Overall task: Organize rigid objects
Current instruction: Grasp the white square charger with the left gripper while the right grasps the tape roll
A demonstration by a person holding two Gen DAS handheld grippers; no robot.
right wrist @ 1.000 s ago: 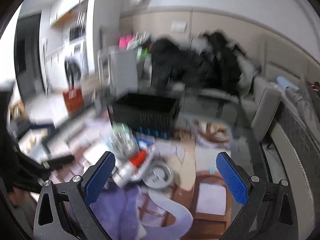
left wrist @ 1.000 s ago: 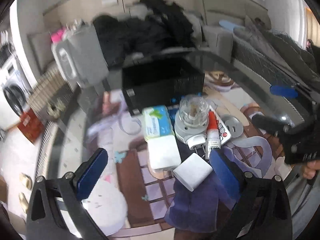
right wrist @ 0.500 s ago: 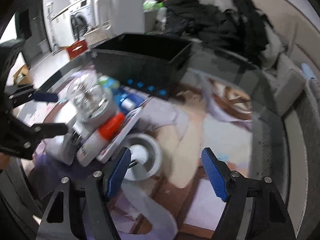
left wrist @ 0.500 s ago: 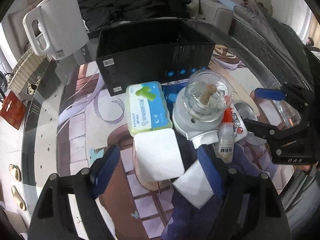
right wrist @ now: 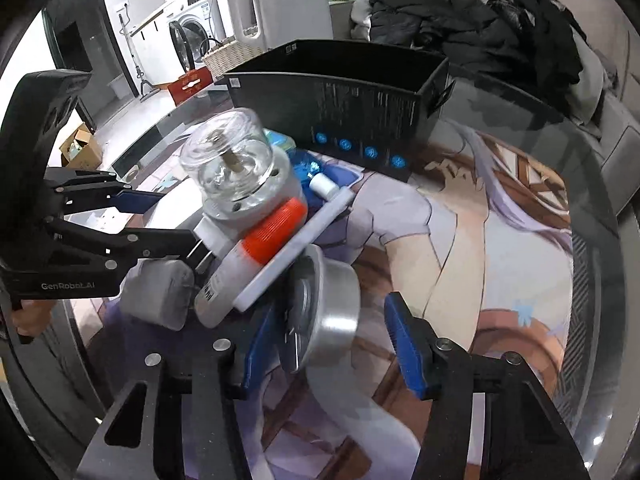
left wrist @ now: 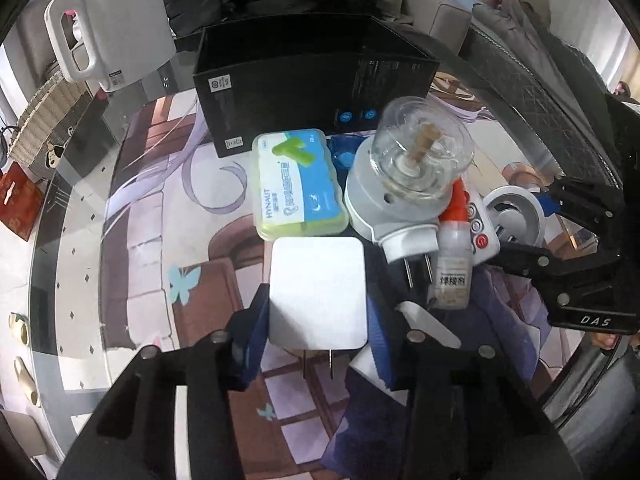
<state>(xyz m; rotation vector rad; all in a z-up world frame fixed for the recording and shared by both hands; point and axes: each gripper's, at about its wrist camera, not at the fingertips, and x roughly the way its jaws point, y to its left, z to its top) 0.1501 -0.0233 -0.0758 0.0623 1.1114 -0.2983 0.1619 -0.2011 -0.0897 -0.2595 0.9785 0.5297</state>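
Grab stage, looks like: left gripper [left wrist: 318, 322] has its pads pinched on the white charger [left wrist: 318, 292], right gripper [right wrist: 334, 334] sits open around the metal tin [right wrist: 326, 312]. Next, I'd guess, lift both into the black box [left wrist: 312, 76], clearing the vaporizer [left wrist: 408, 176] and glue bottle [left wrist: 454, 256] crowding them.

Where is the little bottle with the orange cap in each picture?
Left wrist view: the bottle stands right of centre, orange cap up, beside the glass jar on its grey plug base.
Right wrist view: the bottle lies left of centre, its orange cap big and close, just below the same jar.
Shared landmark: the black box behind the pile.
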